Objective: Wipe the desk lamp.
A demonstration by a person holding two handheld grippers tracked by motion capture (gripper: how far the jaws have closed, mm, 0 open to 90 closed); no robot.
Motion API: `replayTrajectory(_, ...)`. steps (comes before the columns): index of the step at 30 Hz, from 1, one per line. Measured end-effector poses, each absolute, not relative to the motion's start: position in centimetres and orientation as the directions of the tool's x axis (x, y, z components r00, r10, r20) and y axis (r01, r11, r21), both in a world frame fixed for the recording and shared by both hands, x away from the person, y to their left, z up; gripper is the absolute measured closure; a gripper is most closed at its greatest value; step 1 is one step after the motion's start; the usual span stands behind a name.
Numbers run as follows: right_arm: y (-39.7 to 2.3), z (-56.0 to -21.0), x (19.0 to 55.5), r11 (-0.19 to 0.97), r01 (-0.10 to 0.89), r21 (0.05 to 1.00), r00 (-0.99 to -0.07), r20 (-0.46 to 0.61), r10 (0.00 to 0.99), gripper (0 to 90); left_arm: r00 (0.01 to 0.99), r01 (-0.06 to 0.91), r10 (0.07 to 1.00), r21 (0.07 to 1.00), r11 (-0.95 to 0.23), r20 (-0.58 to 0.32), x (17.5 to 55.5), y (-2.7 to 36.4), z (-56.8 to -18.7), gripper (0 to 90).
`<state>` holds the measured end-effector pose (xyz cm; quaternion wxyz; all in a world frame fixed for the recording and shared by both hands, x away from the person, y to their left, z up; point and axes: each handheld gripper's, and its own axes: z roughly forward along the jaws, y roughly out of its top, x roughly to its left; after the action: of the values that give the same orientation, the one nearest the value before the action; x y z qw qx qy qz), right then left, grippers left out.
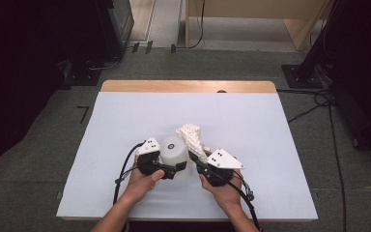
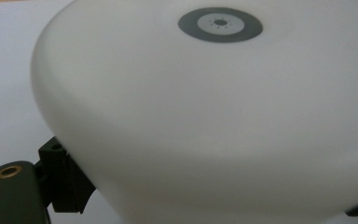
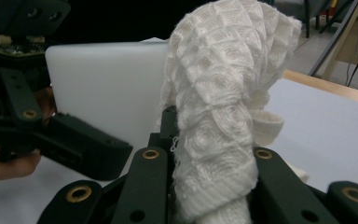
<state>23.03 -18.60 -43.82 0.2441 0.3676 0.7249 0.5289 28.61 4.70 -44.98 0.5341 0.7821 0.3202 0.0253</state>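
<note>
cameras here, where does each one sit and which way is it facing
High view: above the person's side, looking forward and down on the table; both forearms, left gripper and right gripper show.
Left gripper view: on the left gripper, facing the white container close up; one black jaw at the lower left.
Right gripper view: on the right gripper, looking along jaws shut on the white cloth; the left gripper beside it.
Shared: the container and the cloth.

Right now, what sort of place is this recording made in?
Probably a lab or workshop set up for recording: a white-covered table on grey carpet, cables trailing over the floor, and black equipment stands around it.
</note>
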Motion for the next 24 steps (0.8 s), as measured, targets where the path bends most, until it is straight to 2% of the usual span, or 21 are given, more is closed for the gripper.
replayTrajectory(3,-18.2,-44.2,23.0,0.174,0.280,0.944,-0.614,0.036,0.788,76.9,0.780,0.497,0.508,0.855,-0.146,-0.367,29.2,5.9,-44.7,8.8)
replayTrajectory(7,-17.6,-44.9,23.1,0.180,0.309,0.934,-0.621,0.055,0.782,76.9,0.758,0.490,0.538,0.866,-0.097,-0.368,29.4,6.9,-44.2,8.8)
replayTrajectory(12,-17.2,-45.0,22.8,0.201,0.304,0.931,-0.625,0.036,0.779,76.9,0.750,0.496,0.547,0.863,-0.094,-0.371,29.5,6.9,-44.1,8.8)
replayTrajectory(19,-17.9,-44.0,22.7,0.179,0.278,0.944,-0.613,0.031,0.789,76.9,0.781,0.474,0.555,0.851,-0.228,-0.286,28.8,4.9,-44.8,8.8)
replayTrajectory(22,-18.2,-43.7,22.8,0.172,0.266,0.949,-0.610,0.027,0.792,76.8,0.787,0.461,0.558,0.852,-0.250,-0.262,28.7,4.5,-44.9,8.8)
replayTrajectory(24,-18.4,-43.6,22.9,0.169,0.265,0.949,-0.602,0.026,0.798,76.6,0.783,0.425,0.584,0.870,-0.251,-0.214,28.5,4.4,-44.9,8.7)
